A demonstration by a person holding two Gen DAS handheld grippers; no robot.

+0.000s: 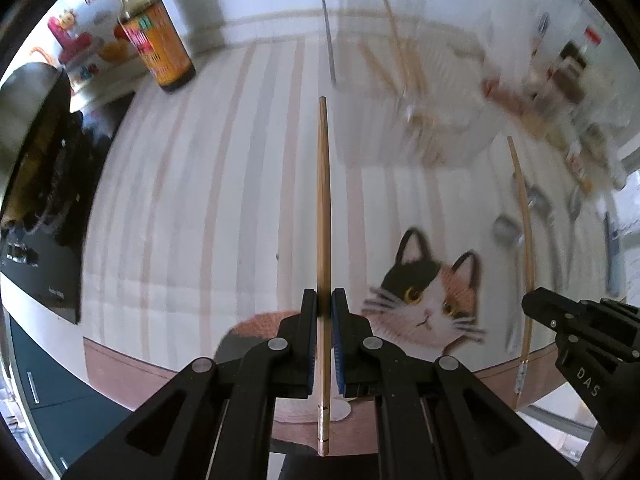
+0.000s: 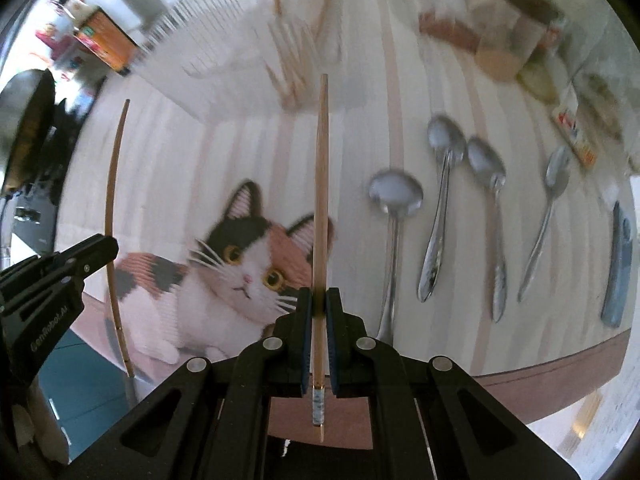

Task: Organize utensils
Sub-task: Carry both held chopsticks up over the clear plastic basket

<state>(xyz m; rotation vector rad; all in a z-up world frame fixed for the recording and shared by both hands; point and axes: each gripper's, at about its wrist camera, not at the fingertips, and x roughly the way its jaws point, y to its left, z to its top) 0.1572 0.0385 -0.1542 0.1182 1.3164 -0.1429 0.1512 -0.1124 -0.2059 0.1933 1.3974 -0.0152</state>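
Note:
Each gripper holds one wooden chopstick lifted off the striped cat-print mat (image 1: 180, 184). My left gripper (image 1: 324, 304) is shut on a chopstick (image 1: 323, 208) that points away along its fingers. My right gripper (image 2: 319, 302) is shut on the other chopstick (image 2: 320, 200), likewise pointing forward. In the left wrist view the right gripper (image 1: 532, 300) and its chopstick (image 1: 527, 248) show at the right. In the right wrist view the left gripper (image 2: 110, 246) and its chopstick (image 2: 111, 216) show at the left. Several metal spoons (image 2: 440, 208) lie on the mat to the right. A clear holder (image 2: 292, 68) with several chopsticks stands behind.
A brown sauce bottle (image 1: 154, 36) stands at the back left beside a dark pan (image 1: 32, 120) on a stove. Jars and packets (image 2: 516, 40) crowd the back right. A blue-grey object (image 2: 618, 264) lies at the mat's right edge. The mat's front edge (image 2: 540, 376) overhangs the counter.

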